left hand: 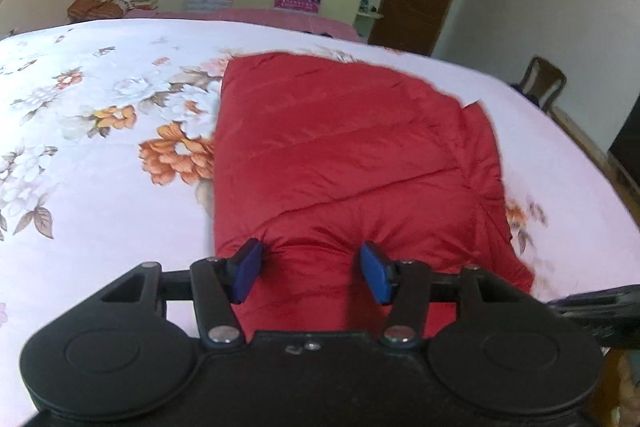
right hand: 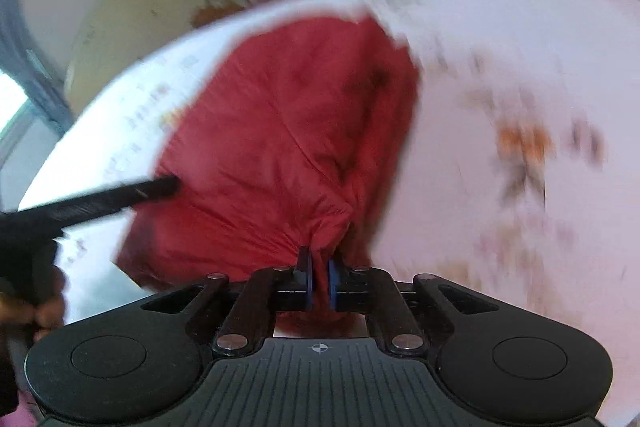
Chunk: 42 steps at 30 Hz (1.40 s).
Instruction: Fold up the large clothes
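A red quilted jacket (left hand: 344, 163) is spread on a bed covered by a pale floral sheet (left hand: 100, 131). The garment is seen as a puffy, roughly rectangular block with diagonal stitched channels across its top, and a second layer shows along its right edge, so it appears to be partly folded. Its near end is bunched and raised toward both cameras.

The left gripper (left hand: 312, 273) is held wide open, its blue pads (left hand: 249, 269) set well apart on either side of a hump of red fabric. The fabric is seen between the jaws, but no squeeze is exerted on it; whether the pads brush it cannot be told.

In the right wrist view, which is heavily blurred, the right gripper (right hand: 319, 281) is nearly closed, and a gathered fold of the jacket (right hand: 288, 131) is pinched between its blue pads (right hand: 306, 277). Creases are drawn from the pinch point up into the cloth. A dark bar of the other tool (right hand: 120, 195) is seen crossing in at the left, over the garment's edge.
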Motion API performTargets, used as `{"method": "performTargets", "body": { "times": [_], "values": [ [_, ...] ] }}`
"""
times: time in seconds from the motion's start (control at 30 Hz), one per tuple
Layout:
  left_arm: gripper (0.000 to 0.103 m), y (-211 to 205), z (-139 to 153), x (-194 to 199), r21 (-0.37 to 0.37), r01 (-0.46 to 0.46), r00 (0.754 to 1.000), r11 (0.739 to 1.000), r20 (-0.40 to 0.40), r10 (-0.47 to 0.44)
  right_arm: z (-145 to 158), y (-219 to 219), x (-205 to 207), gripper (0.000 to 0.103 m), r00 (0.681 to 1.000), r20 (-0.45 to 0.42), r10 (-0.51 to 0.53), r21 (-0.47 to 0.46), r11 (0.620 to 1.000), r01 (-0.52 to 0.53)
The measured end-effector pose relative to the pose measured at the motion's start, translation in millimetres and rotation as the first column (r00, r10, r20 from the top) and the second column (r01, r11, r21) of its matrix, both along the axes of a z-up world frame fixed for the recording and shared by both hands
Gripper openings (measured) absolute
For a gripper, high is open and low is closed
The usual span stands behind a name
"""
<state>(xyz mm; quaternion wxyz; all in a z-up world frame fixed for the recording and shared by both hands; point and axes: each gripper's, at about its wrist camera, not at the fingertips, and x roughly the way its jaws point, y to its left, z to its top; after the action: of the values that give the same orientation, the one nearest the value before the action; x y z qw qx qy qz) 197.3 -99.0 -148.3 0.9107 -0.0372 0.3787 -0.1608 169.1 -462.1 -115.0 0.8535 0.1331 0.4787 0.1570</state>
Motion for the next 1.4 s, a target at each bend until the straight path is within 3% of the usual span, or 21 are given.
{"method": "performTargets", "body": {
  "times": [0.1,0.23,0.3,0.43,0.57,0.6,0.67,0.7,0.83,1.1,1.27,1.4],
  "values": [
    [0.053,-9.9,-7.1,0.0,0.045,0.008,1.0,0.999,0.007,-0.009,-10.5,0.1,4.4,0.007,1.0,-0.013,-0.009,0.002,1.0,0.009],
    [0.054,-8.5,-5.7,4.7,0.051,0.011,1.0,0.999,-0.018,-0.01,-7.7,-1.7,2.2,0.007,1.0,0.005,0.01,-0.007,1.0,-0.01],
    [0.054,-15.7,-2.5,3.7,0.097,0.022,1.0,0.995,-0.015,-0.021,-11.7,-1.2,0.5,0.007,1.0,0.012,0.021,-0.014,1.0,-0.02],
    [0.059,-21.7,9.9,10.6,0.137,0.021,0.999,0.99,-0.036,-0.016,-4.0,-0.6,-0.2,0.008,0.999,0.008,0.042,-0.026,0.999,-0.042],
    [0.062,-23.6,25.9,12.8,0.176,0.012,1.0,0.984,0.009,-0.014,12.5,-4.8,-3.7,0.011,0.998,0.027,0.051,-0.027,0.998,-0.05],
    [0.062,-24.3,29.9,13.5,0.187,0.011,1.0,0.982,0.021,-0.016,16.4,-6.6,-3.8,0.015,0.998,0.031,0.05,-0.025,0.998,-0.049],
    [0.067,-23.8,37.1,16.7,0.201,0.011,0.999,0.98,0.045,-0.021,25.3,-11.4,-5.2,0.065,0.998,0.056,0.024,-0.051,0.998,-0.021],
    [0.068,-23.1,39.6,19.2,0.203,0.011,0.998,0.979,0.052,-0.022,29.9,-15.5,-5.9,0.072,0.997,0.078,0.014,-0.062,0.998,-0.009],
    [0.068,-20.1,45.3,32.5,0.198,0.019,0.998,0.98,0.057,-0.031,43.3,-33.8,-1.5,0.073,0.992,0.113,-0.056,-0.041,0.997,0.061],
    [0.069,-7.1,46.3,76.9,0.175,0.03,0.997,0.984,0.06,-0.041,53.5,-40.8,55.1,0.073,0.975,0.074,-0.208,0.101,0.975,0.2],
    [0.068,7.7,36.6,115.6,0.138,0.0,1.0,0.99,0.013,-0.002,56.3,-28.2,98.3,0.073,0.967,0.067,-0.247,0.157,0.959,0.234],
    [0.068,8.1,23.2,143.9,0.106,0.002,1.0,0.994,-0.028,0.001,42.1,-21.7,137.2,0.073,0.958,0.01,-0.286,0.166,0.945,0.281]
  ]
}}
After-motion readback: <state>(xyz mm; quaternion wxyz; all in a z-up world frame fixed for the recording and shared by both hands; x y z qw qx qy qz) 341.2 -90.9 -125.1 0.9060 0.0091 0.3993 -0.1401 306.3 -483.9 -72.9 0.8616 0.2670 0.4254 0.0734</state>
